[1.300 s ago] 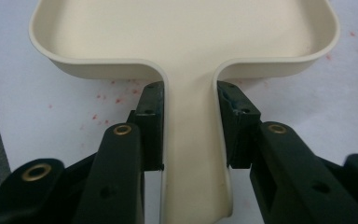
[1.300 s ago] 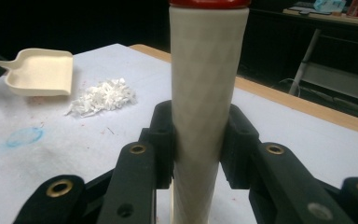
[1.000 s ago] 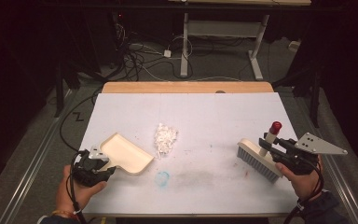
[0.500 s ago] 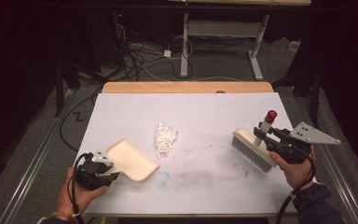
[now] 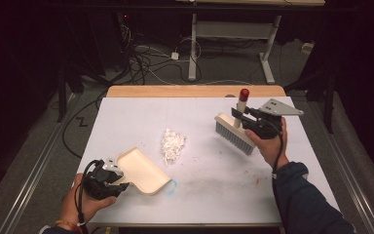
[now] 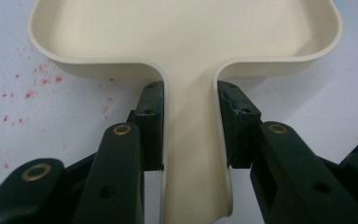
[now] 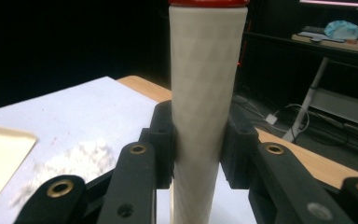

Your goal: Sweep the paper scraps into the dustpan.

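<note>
A: What's the biggest thing here?

B: The worktop (image 5: pixel 126 122): a flat, pale, matte sheet with a bare wooden strip along its far edge, faintly smudged and speckled red. The landmark is the pile of white crumbs (image 5: pixel 172 145), a loose, flaky heap near its middle.

A: And the next largest?

B: The dustpan (image 5: pixel 143 169), smooth cream plastic, a shallow tray with rounded corners and a low rim, narrowing into a flat handle. It lies on the worktop near the pile, on the person's side of it and toward their left. The left gripper (image 5: pixel 108 176) has its black jaws clenched on either side of that handle.

A: The brush?

B: The brush (image 5: pixel 234 133) has a pale block head with a dense row of grey bristles and a round, cream, finely faceted handle capped in red. It's lifted above the worktop, well apart from the pile, off to the person's right. The right gripper (image 5: pixel 247 120) jaws grasp the handle.
</note>
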A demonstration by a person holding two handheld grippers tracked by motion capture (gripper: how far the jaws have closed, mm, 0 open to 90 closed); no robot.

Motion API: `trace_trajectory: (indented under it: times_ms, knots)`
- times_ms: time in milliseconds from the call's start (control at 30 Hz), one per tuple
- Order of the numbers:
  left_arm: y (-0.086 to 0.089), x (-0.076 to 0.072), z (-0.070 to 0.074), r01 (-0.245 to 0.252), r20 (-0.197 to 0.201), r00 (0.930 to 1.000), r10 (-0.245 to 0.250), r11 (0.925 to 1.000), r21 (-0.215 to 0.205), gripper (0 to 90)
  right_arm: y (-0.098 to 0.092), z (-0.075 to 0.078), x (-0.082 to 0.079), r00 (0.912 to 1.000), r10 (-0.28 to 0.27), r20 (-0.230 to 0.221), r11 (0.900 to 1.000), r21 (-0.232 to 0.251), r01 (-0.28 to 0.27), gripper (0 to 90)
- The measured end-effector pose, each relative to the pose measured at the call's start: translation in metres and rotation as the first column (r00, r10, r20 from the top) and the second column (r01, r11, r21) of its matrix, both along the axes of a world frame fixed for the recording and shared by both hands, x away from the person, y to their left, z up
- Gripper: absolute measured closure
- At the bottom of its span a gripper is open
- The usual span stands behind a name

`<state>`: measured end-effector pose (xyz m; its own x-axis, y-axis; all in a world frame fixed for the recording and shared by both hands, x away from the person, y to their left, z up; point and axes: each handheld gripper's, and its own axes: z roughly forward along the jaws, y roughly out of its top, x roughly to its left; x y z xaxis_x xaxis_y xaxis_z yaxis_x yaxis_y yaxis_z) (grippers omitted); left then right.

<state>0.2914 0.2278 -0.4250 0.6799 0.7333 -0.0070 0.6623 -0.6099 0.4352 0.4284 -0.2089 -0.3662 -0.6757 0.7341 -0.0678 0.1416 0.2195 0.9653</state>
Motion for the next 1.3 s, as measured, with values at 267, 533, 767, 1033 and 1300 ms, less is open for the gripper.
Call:
trace_trajectory:
  times_ms: [267,533,767,1033,1300]
  knots:
    - [-0.001,0.0,-0.002,0.012,-0.012,0.9999,-0.012,0.9999,0.0,63.4,0.057,-0.006,0.022,0.9998,0.022,-0.003,1.0,-0.007,-0.022,70.4]
    - [0.0,0.001,-0.004,0.009,-0.015,0.9998,-0.009,0.9999,-0.005,63.4,0.107,-0.007,0.045,0.9998,0.007,0.019,1.0,0.003,-0.007,70.4]
    - [-0.001,0.0,-0.006,0.006,-0.021,0.9998,-0.006,1.0,-0.003,63.4,0.135,-0.023,0.055,0.9972,0.044,0.06,0.998,-0.043,-0.042,70.4]
    - [-0.002,0.001,-0.008,0.0,-0.023,0.9997,0.0,0.9999,-0.011,63.4,0.148,-0.032,0.046,0.9916,0.118,0.053,0.993,-0.031,-0.116,70.4]
    - [-0.006,0.003,-0.007,0.001,-0.023,0.9997,-0.001,1.0,-0.004,63.3,0.156,-0.031,0.043,0.9666,0.23,0.113,0.973,-0.065,-0.224,70.4]
